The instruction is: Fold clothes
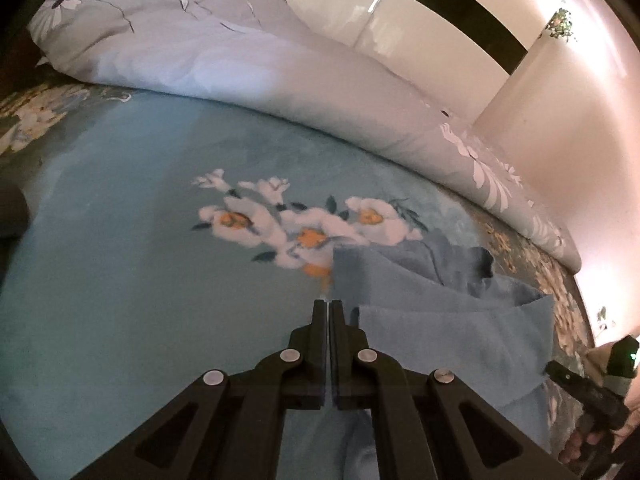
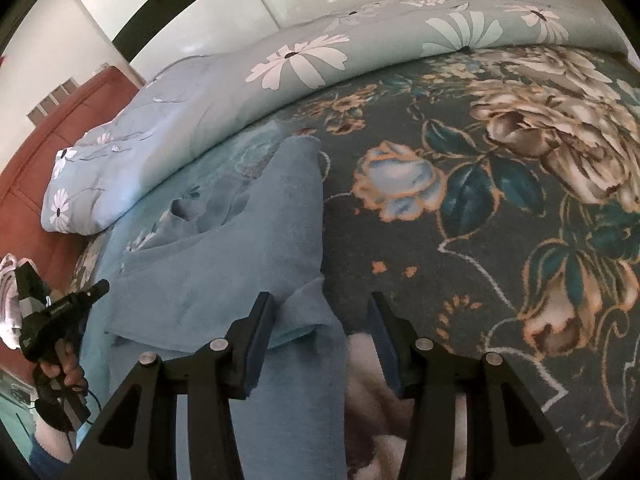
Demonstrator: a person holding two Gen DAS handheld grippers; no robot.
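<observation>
Blue knit garment (image 2: 240,264), partly folded, lies on the floral blanket (image 2: 480,200) covering the bed, near the blanket's front edge where the teal centre meets the dark flowered border. In the left wrist view the same garment (image 1: 440,320) sits just right of the left gripper (image 1: 328,308). Its long axis runs away from both grippers toward the rolled daisy-print duvet (image 2: 240,80) along the far side of the bed.

Left gripper: jaws pressed together, no cloth visible between the tips, so closed on nothing as far as can be told. It sits at the garment's left edge, over plain teal blanket.

Right gripper (image 2: 320,320): jaws wide apart, straddling the garment's near right edge; the left finger is over the cloth, the right finger over bare blanket. Whether the pads touch the cloth, cannot tell. Judgement: the right gripper is the better placed, since the fold edge lies straight between its fingers; closing there would pinch the near corner.

Around: a wardrobe with a dark band (image 1: 460,8) behind the duvet, a red-brown headboard (image 2: 40,152) at the bed's far left. Nothing lies on the garment. The duvet is well apart and should not obstruct a fold forward. Possible snag: the loose upper layer may slip if only one layer is caught.
</observation>
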